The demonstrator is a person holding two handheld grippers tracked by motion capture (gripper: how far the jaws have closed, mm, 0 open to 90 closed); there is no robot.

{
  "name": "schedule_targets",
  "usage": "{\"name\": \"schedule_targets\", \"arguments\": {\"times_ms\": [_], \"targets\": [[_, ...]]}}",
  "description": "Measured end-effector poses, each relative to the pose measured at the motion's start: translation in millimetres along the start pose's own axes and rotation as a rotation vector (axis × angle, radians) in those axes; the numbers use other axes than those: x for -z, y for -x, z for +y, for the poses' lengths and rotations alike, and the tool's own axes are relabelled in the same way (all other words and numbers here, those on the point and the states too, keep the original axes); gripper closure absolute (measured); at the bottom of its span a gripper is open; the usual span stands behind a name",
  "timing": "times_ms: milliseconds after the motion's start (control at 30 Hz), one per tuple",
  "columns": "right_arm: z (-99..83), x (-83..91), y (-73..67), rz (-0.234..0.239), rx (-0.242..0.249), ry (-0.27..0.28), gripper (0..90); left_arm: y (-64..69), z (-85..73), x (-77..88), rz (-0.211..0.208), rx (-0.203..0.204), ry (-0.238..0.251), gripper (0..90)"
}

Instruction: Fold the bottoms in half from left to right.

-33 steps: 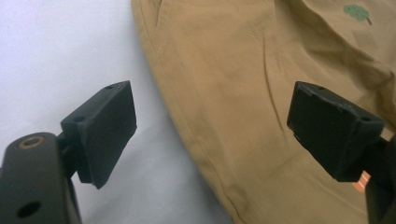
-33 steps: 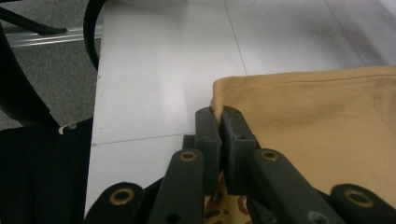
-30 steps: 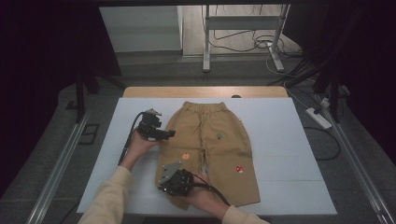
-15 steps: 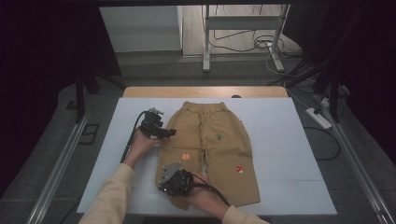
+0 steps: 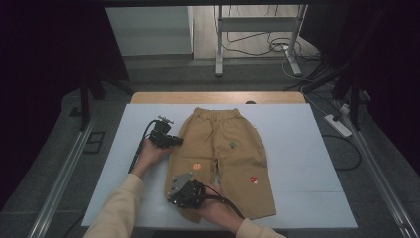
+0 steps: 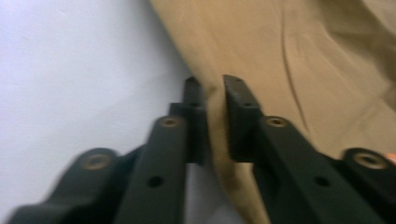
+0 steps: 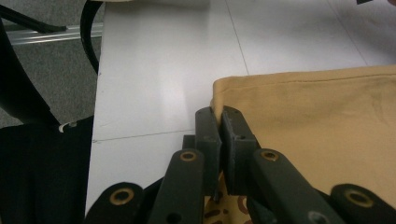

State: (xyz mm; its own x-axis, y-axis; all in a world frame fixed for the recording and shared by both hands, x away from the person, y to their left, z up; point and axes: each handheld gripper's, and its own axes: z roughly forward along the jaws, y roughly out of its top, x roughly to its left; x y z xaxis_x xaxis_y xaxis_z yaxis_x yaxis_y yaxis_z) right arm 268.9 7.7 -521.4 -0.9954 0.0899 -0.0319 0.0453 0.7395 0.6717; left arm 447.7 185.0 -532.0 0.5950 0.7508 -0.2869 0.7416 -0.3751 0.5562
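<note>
On the white table (image 5: 307, 148) lie tan trousers (image 5: 223, 153), flat — long axis running away from the person, waistband far, hems near. Left gripper (image 5: 174, 141) has just been closing, its jaws clamped on the left side seam; right gripper (image 5: 179, 193) pinches a hem corner

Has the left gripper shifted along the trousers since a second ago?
No. The left gripper sits at the same spot on the trousers edge, level with the waistband; its jaws have just been closing on the fabric.
</note>
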Motion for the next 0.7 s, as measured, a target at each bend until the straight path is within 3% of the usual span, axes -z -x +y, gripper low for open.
{"name": "schedule_targets", "arguments": {"times_ms": [333,700], "targets": [[-0.5,6.4,-0.7,0.006,0.000,0.010,85.7,2.8,1.6,7.6,-0.033,-0.002,0.030,82.2],[2.8,16.3,-0.4,0.011,-0.002,0.036,85.7,7.8,4.8,15.9,-0.042,-0.009,0.066,82.4]]}}
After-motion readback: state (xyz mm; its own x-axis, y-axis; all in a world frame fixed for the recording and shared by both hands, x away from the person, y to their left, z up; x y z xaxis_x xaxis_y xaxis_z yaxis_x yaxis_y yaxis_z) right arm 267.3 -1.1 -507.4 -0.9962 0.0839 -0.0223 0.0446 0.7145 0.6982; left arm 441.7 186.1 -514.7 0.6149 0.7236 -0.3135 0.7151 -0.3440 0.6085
